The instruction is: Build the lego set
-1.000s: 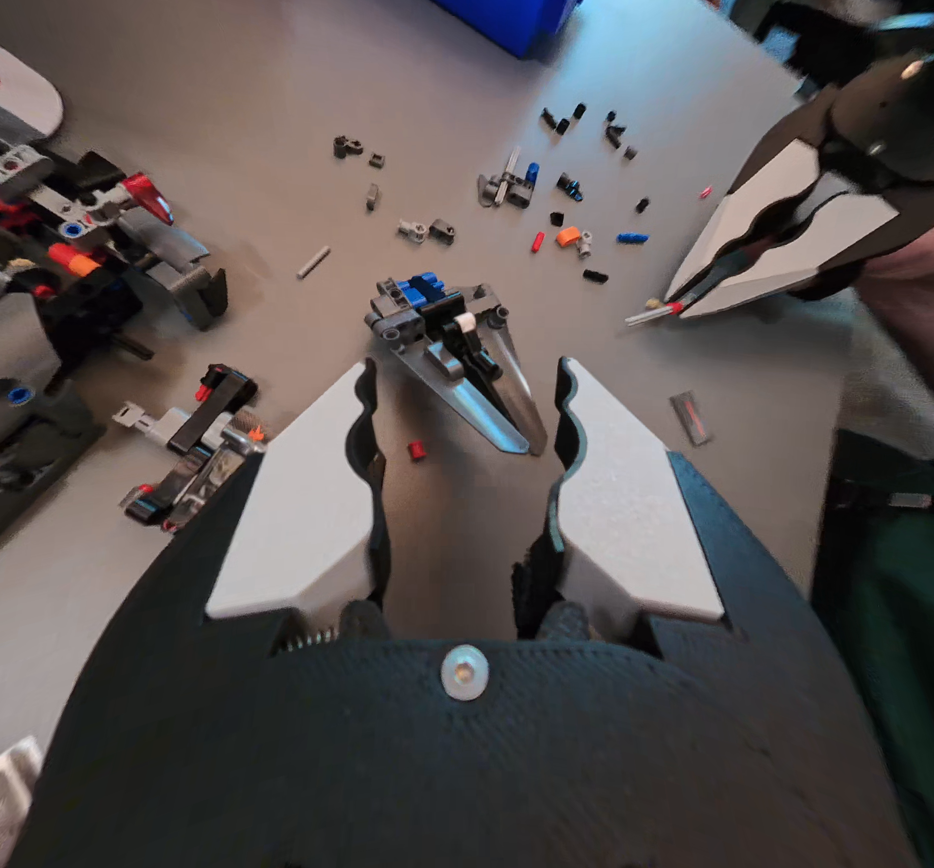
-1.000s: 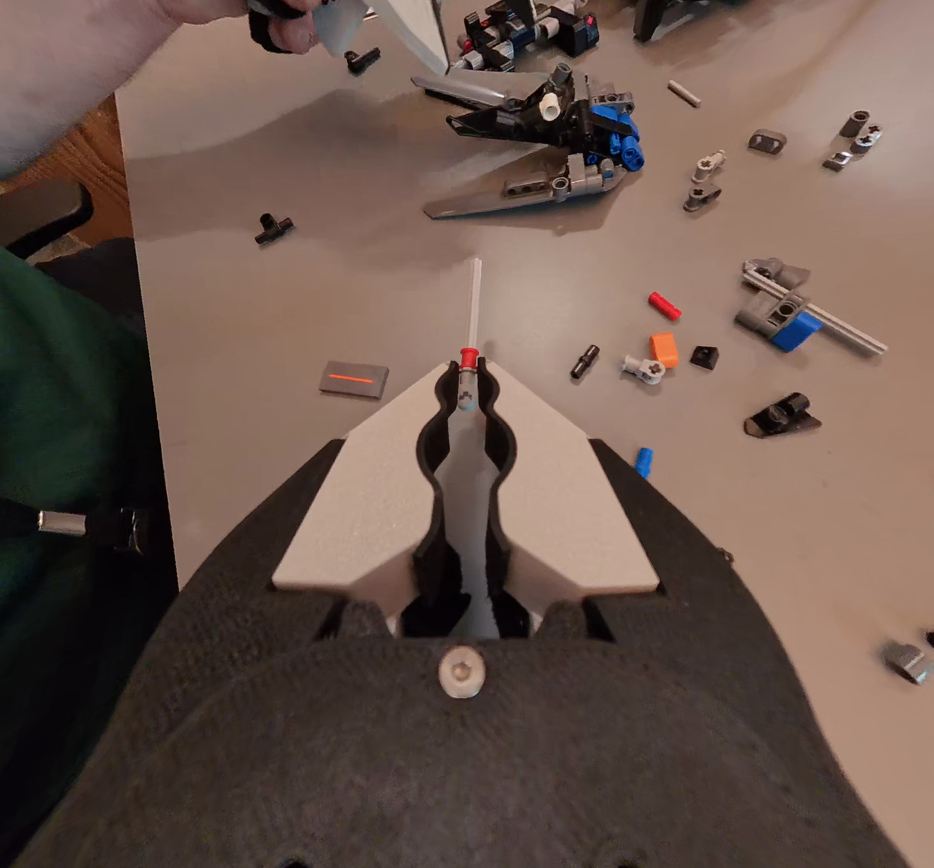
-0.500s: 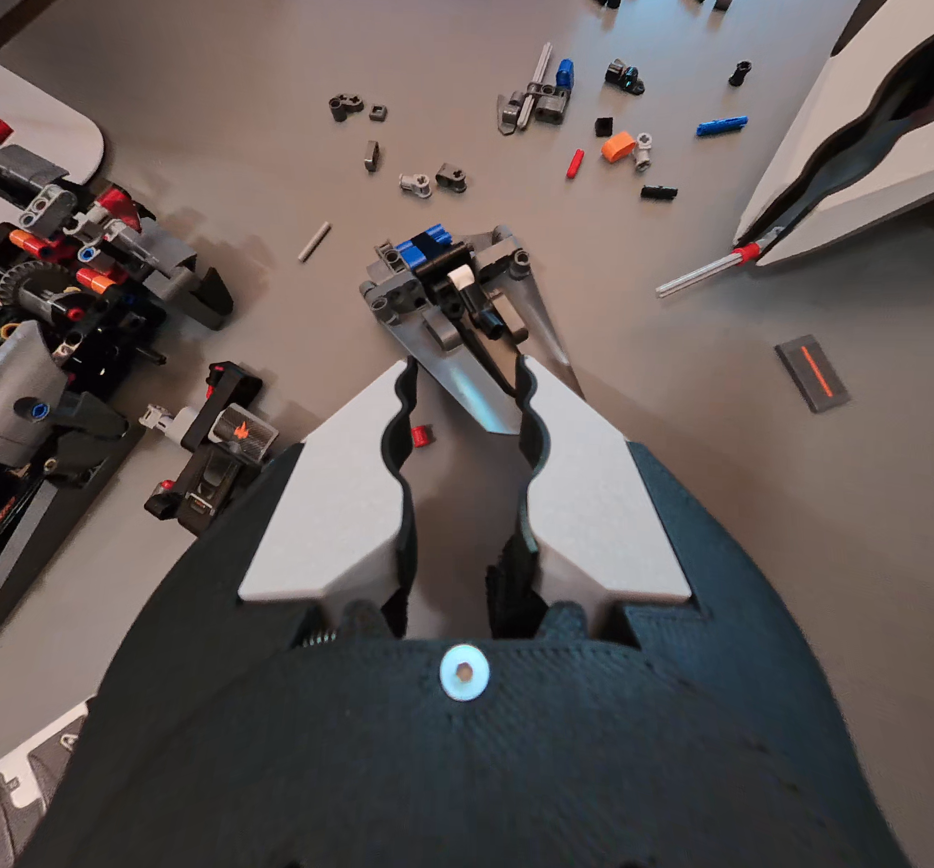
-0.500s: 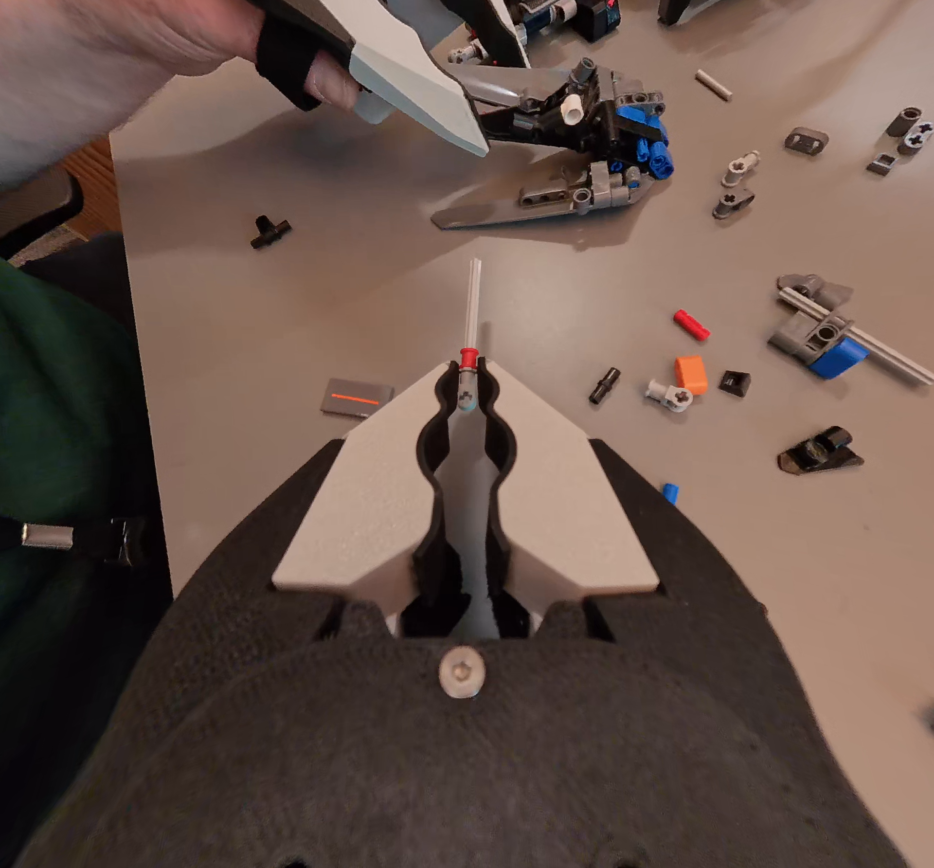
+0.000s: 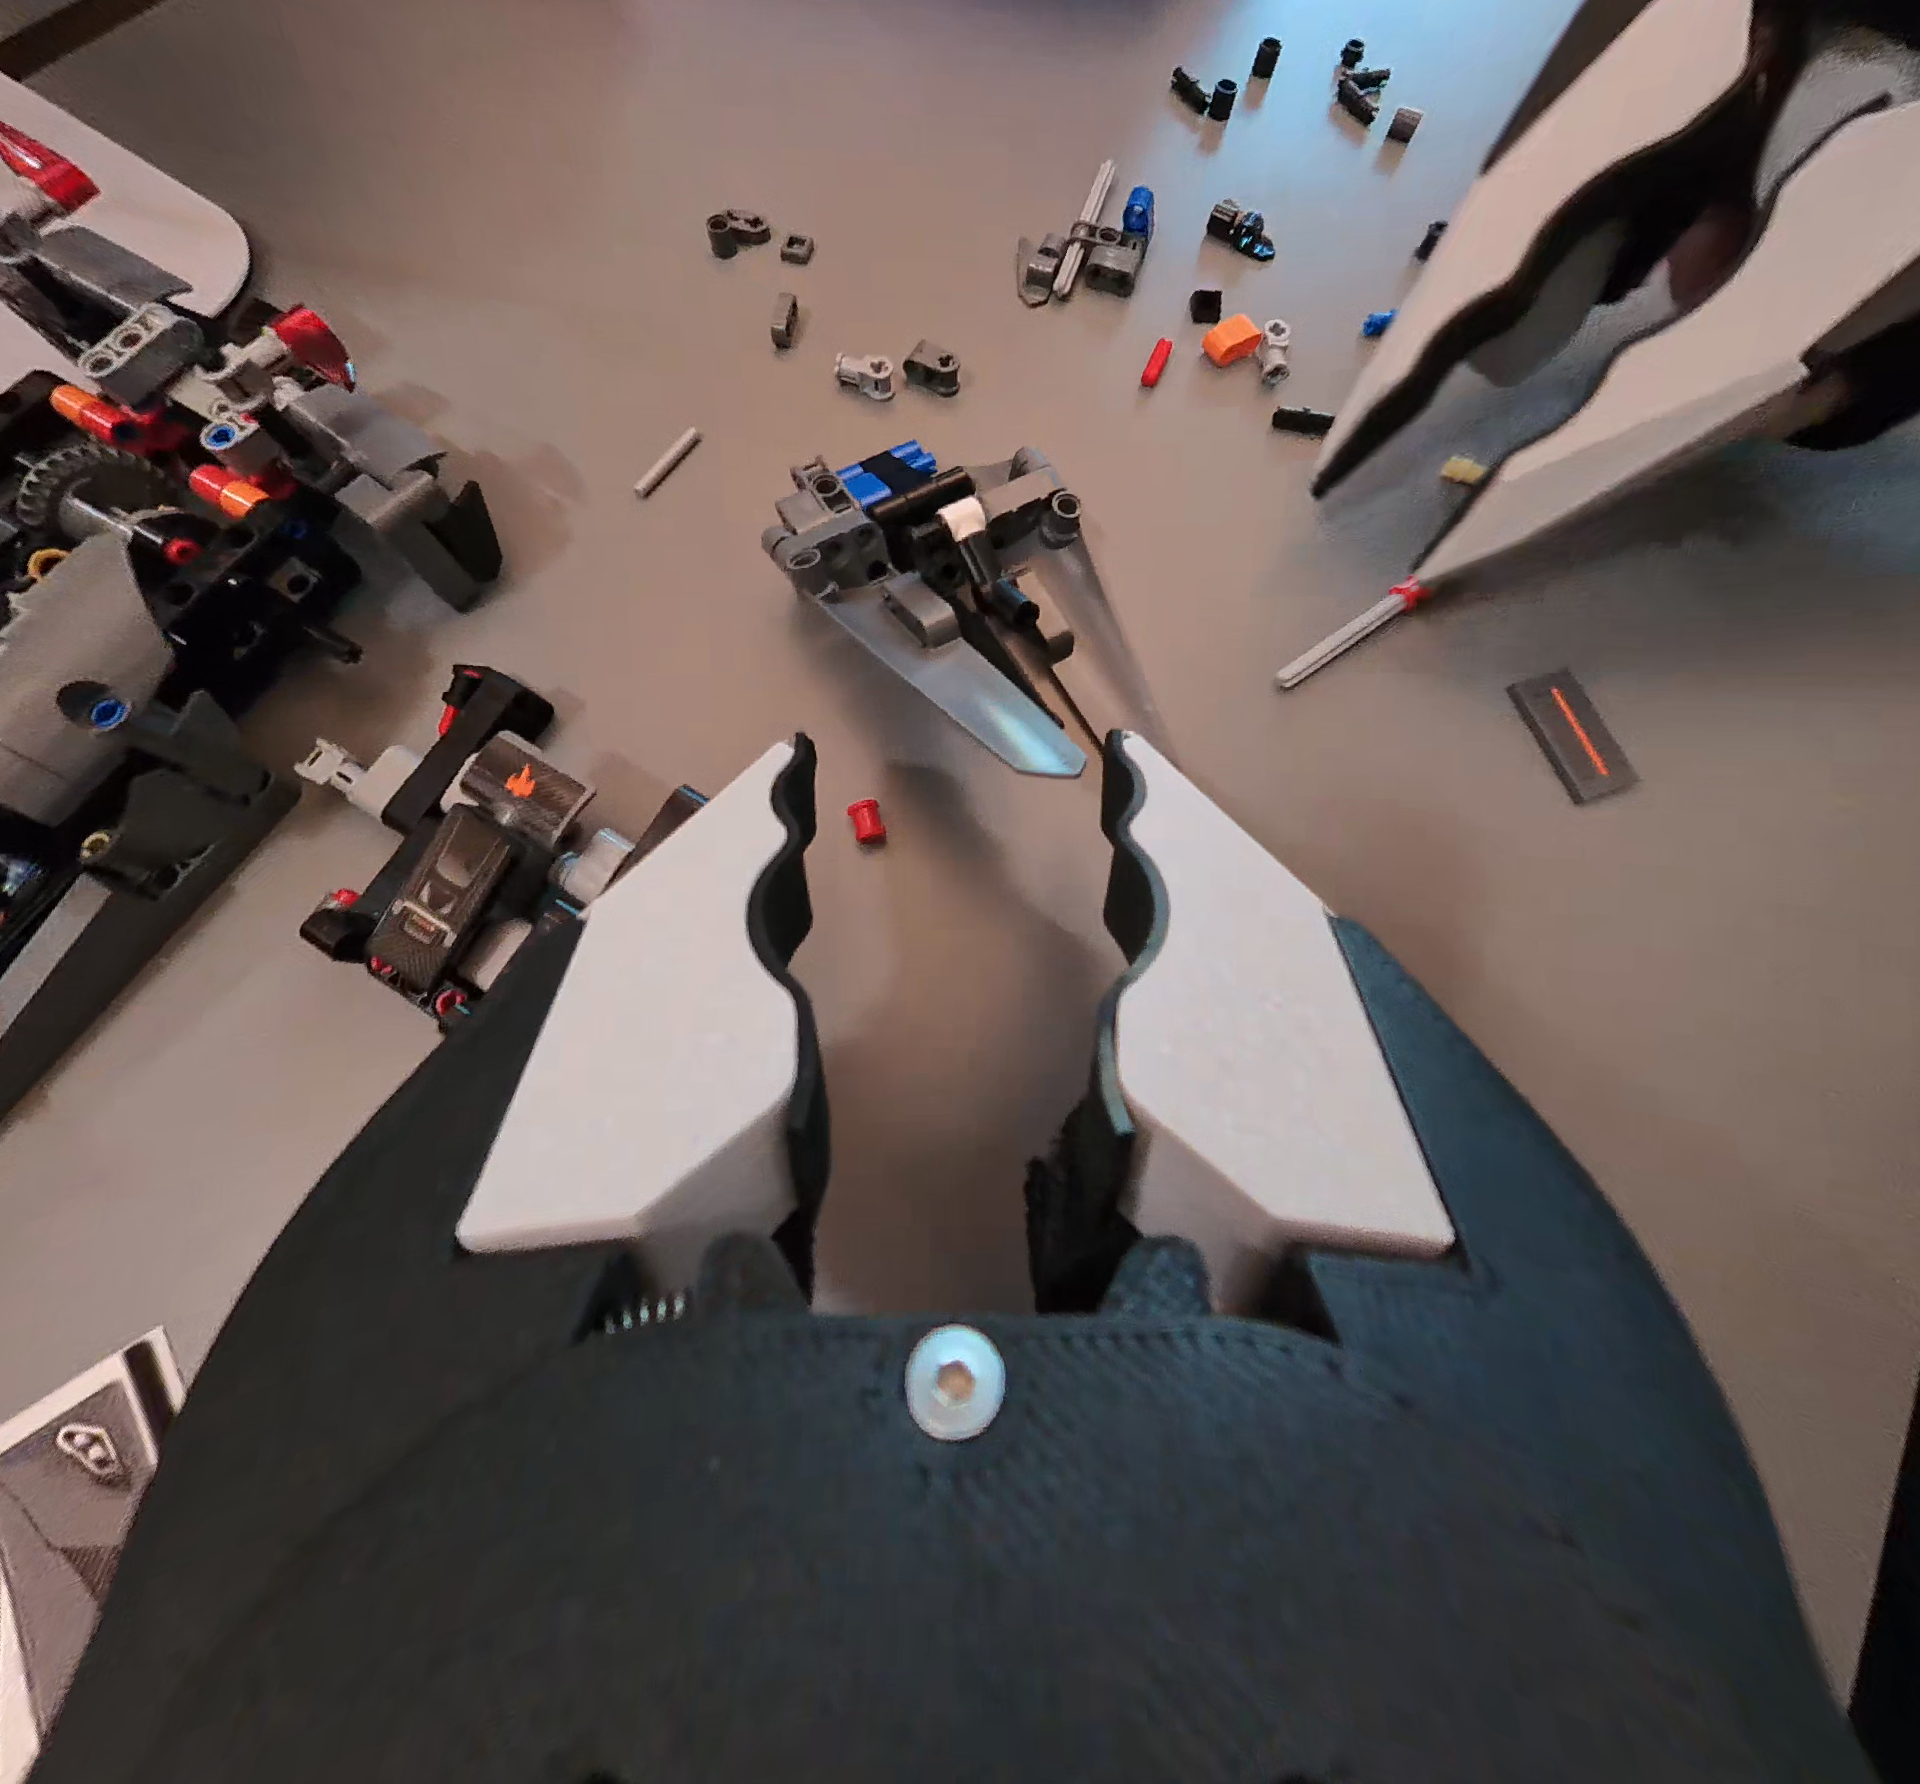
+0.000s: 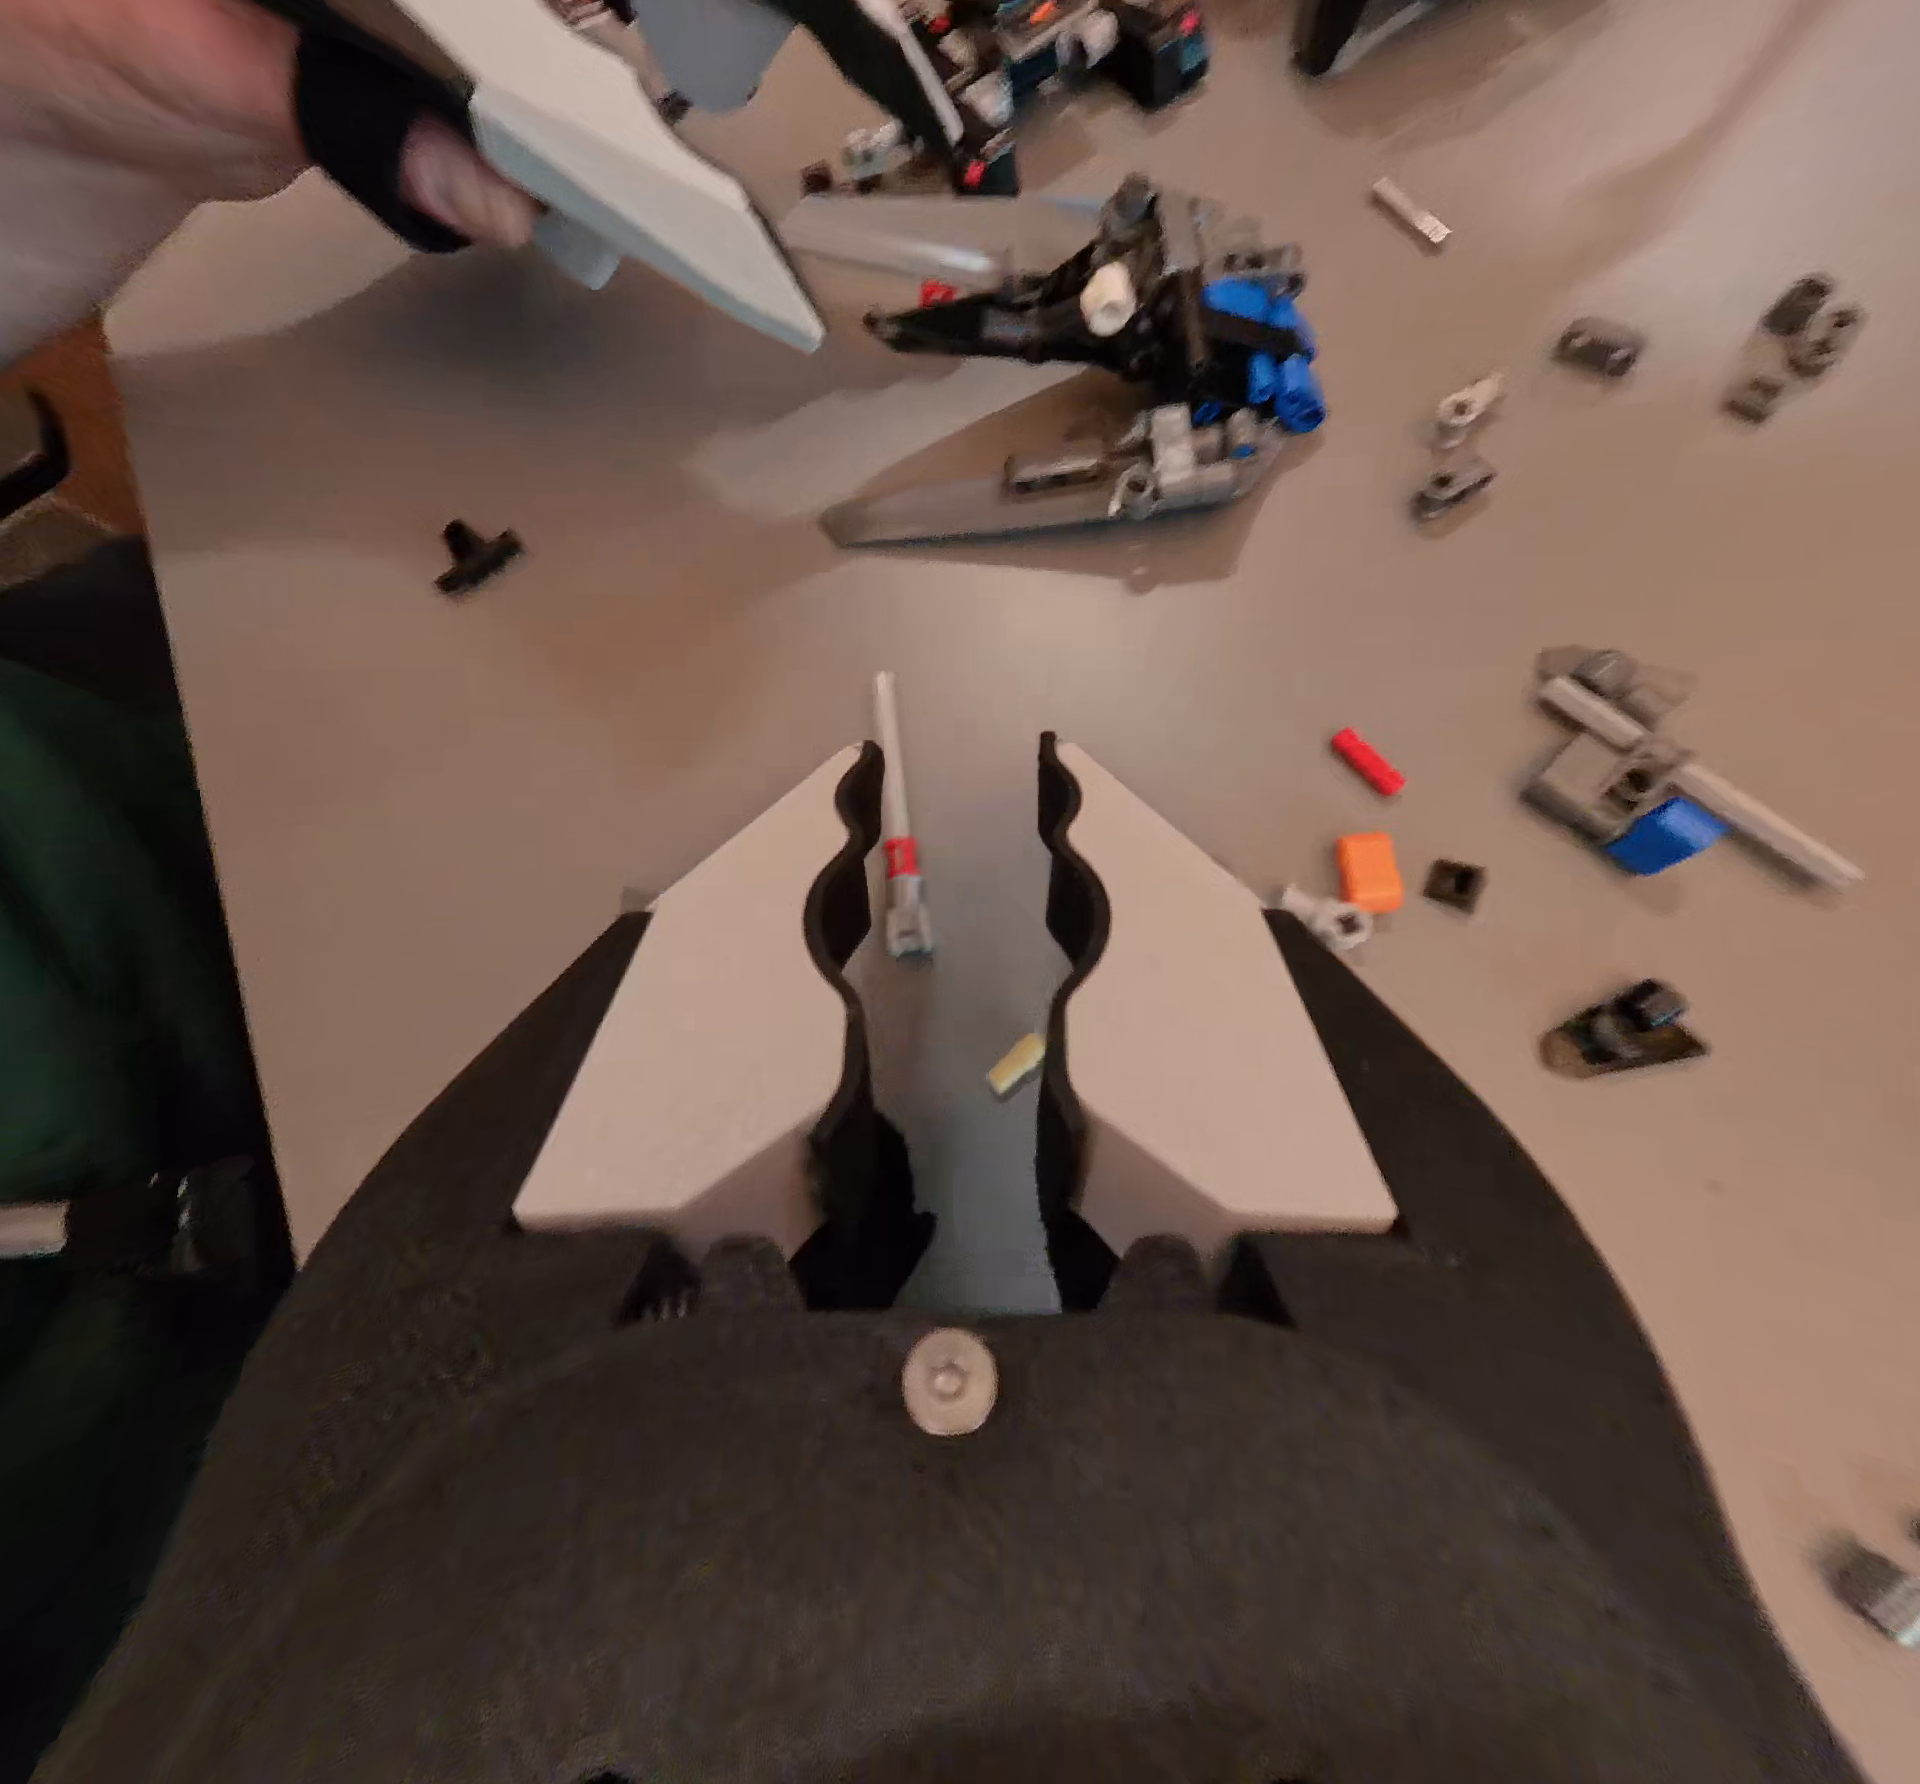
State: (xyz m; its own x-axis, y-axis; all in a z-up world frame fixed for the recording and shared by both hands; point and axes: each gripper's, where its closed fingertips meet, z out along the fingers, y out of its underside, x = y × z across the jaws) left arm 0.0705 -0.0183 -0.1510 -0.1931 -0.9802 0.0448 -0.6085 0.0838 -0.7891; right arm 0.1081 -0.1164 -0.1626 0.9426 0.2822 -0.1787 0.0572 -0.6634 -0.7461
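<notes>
A grey and black winged lego assembly (image 5: 925, 571) with blue parts lies on the grey table (image 5: 1351, 1007); it also shows in the right wrist view (image 6: 1122, 363). My left gripper (image 5: 956, 758) is open and empty, its fingertips just short of the wing tips. A small red bush (image 5: 864, 822) lies between its fingers. My right gripper (image 6: 956, 747) is open. A thin grey axle with a red bush (image 6: 899, 830) lies unclamped between its fingers, close to the left one. A small tan piece (image 6: 1016, 1064) shows there too. The left gripper (image 6: 883, 238) hangs over the assembly.
A large black and grey lego build (image 5: 156, 539) and a smaller sub-assembly (image 5: 457, 861) sit at the left. Loose small parts (image 5: 1226, 342) are scattered beyond the winged piece. A dark tile with an orange line (image 5: 1574, 735) lies right. The table edge (image 6: 177, 695) is at the left.
My right gripper has opened and let go of the axle it held. My left gripper has opened wider and drawn back a little from the wing tips.
</notes>
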